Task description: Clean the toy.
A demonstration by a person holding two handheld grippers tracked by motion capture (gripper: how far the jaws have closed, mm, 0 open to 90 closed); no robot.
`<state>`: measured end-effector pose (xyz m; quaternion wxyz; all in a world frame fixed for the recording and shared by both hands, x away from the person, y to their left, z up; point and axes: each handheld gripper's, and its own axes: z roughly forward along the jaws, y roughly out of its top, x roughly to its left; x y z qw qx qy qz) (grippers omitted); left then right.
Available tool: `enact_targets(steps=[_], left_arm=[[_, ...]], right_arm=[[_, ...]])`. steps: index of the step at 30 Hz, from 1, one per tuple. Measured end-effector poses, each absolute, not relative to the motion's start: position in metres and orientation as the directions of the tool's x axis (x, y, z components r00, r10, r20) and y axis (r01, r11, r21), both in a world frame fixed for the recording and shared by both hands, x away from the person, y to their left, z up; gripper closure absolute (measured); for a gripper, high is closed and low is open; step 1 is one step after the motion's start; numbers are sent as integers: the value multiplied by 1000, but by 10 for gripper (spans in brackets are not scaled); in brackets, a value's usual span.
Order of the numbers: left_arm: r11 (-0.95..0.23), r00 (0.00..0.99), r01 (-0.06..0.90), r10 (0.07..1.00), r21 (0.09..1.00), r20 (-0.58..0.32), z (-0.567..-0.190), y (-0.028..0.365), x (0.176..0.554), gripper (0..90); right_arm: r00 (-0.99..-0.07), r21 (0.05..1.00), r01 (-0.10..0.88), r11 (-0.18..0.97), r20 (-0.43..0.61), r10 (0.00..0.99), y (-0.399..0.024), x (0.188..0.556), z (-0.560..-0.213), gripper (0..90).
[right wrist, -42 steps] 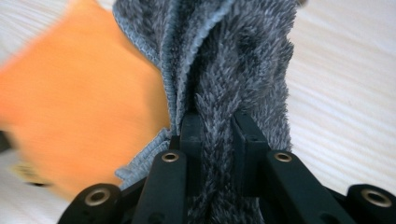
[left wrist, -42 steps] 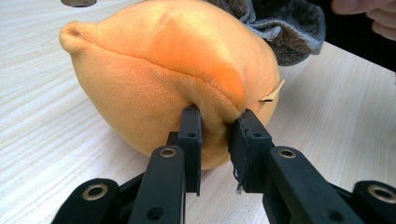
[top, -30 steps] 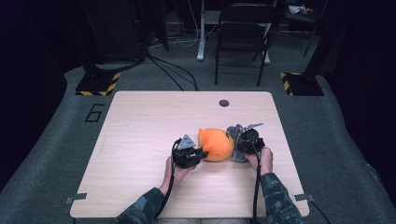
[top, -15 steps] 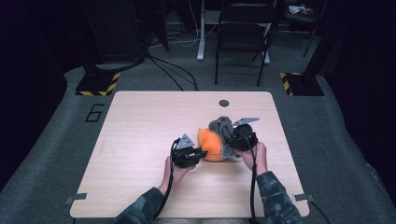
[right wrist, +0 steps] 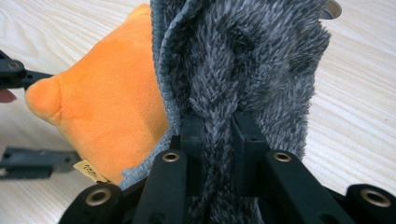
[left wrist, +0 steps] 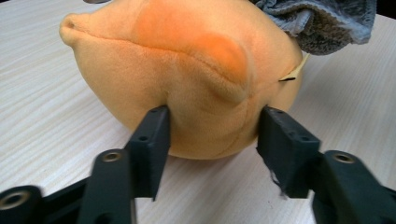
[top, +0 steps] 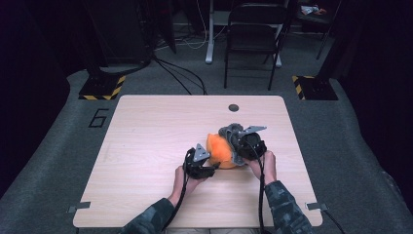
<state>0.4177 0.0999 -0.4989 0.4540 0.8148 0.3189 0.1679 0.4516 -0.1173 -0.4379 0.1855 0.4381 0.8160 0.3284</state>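
Plush toy: an orange plush toy is seen lying on the wooden table, right of centre, between the two grippers.
Grey cloth: a fuzzy grey knitted cloth is draped over the far right side of the toy.
Left gripper: the left gripper is held at the toy's near left side. Its jaws have just been opening; they are spread on either side of a bulge of the toy.
Left gripper view: the toy is seen close, with a seam, a darker orange patch and a small tan tag at its right edge. The jaw pads stand at the plush; whether they press on it or merely touch it cannot be told. A corner of the grey cloth hangs at the upper right.
Right gripper: the right gripper is held at the toy's right side, clamped on a fold of the grey cloth.
Right gripper view: the cloth is pinched between the two jaws, rising as a thick fuzzy ridge. The toy lies behind it at the left, the cloth's hem running over it. A tan tag is seen at the toy's lower edge.
High view: both forearms in patterned sleeves are seen coming from the near edge. A dark round disc is set in the table near its far edge; a folding chair stands beyond.
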Motion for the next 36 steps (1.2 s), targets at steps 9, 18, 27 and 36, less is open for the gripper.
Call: enact_targets(steps=[9, 18, 27, 36], left_arm=[[-376, 752, 348, 658, 859, -16, -498, 102, 418, 751], [-322, 756, 388, 647, 863, -99, -489, 106, 421, 794], [-297, 765, 412, 626, 862, -150, -479, 108, 417, 793], [-295, 750, 438, 641, 849, -164, -486, 113, 422, 783]], right_arm=[[-543, 712, 586, 388, -11, 840, -119, 451, -435, 767], [-559, 755, 560, 342, 40, 828, -122, 443, -411, 773], [-657, 782, 484, 393, 27, 754, -85, 421, -392, 769], [-627, 745, 495, 446, -48, 777, -80, 427, -410, 766]])
